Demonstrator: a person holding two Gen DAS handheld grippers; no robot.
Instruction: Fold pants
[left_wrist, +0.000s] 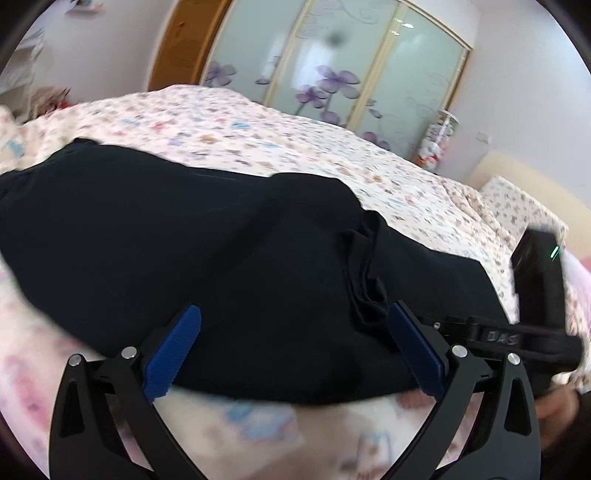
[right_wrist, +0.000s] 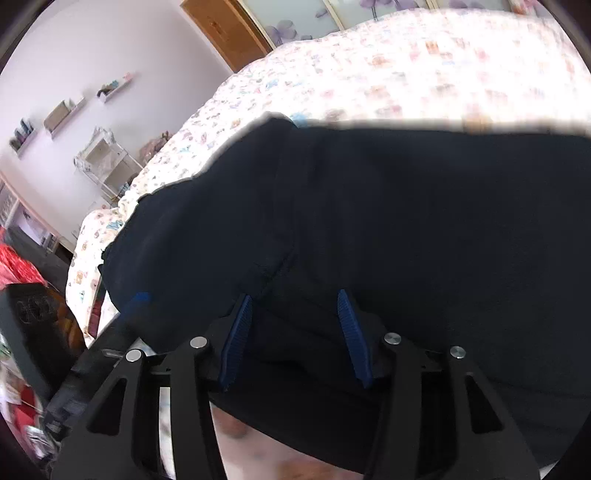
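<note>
Both your grippers, left (left_wrist: 293, 349) and right (right_wrist: 295, 332), hover with jaws parted over the dark navy fabric pants (left_wrist: 207, 236) on the floral-print bedsheet (left_wrist: 258, 122), gripping nothing.

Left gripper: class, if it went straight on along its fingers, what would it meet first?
Most likely the black pants on the flowered bedspread: the open left gripper points down onto them, though depth is unclear.

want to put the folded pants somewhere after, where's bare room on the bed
Free: the floral bedspread beyond the far edge of the black pants, toward the wardrobe doors, and a narrower strip nearer than the pants, by the left gripper. Crowded: the middle, where the pants lie with the right gripper over them.
</note>
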